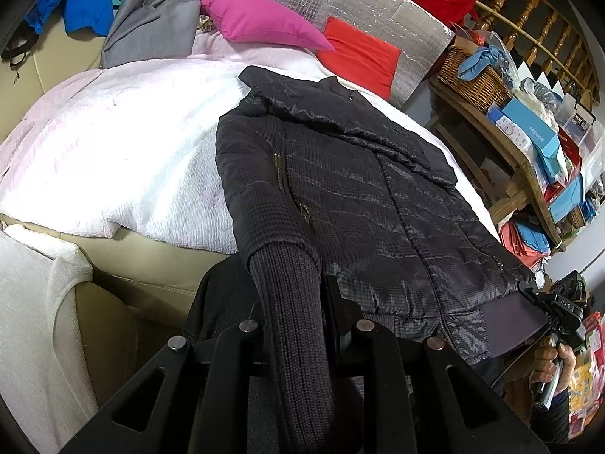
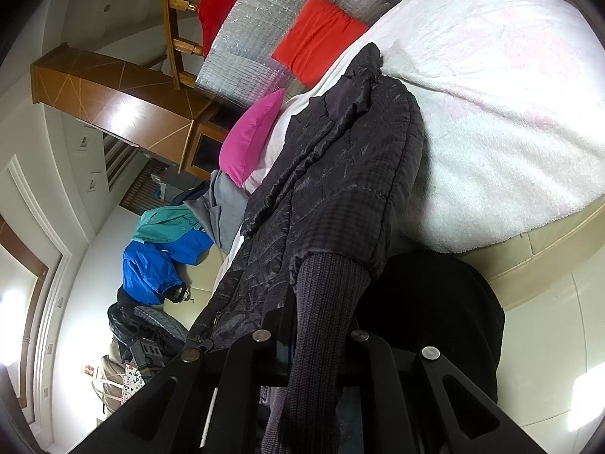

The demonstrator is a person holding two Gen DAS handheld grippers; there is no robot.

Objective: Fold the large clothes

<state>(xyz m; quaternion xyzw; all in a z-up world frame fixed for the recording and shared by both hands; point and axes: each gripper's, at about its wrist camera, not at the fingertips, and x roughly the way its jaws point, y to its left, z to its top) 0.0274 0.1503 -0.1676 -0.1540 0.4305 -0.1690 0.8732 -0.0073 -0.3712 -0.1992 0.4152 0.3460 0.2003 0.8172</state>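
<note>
Black quilted jacket point(image 1: 363, 189) is spread front-up on the white blanket point(image 1: 113, 159), collar toward the pink pillow point(image 1: 261, 19). One ribbed cuff point(image 1: 295, 302) is clamped in the left hand-held gripper point(image 1: 293, 340); the other ribbed cuff point(image 2: 321, 310) is clamped in the right hand-held gripper point(image 2: 321, 344).

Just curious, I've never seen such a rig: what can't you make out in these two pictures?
- Left gripper: cuff covers the fingertips, left view.
- Right gripper: same, right view, its own cuff.
- Jacket hem: behind both grippers.
- Box lettering: too small, left view.
</note>
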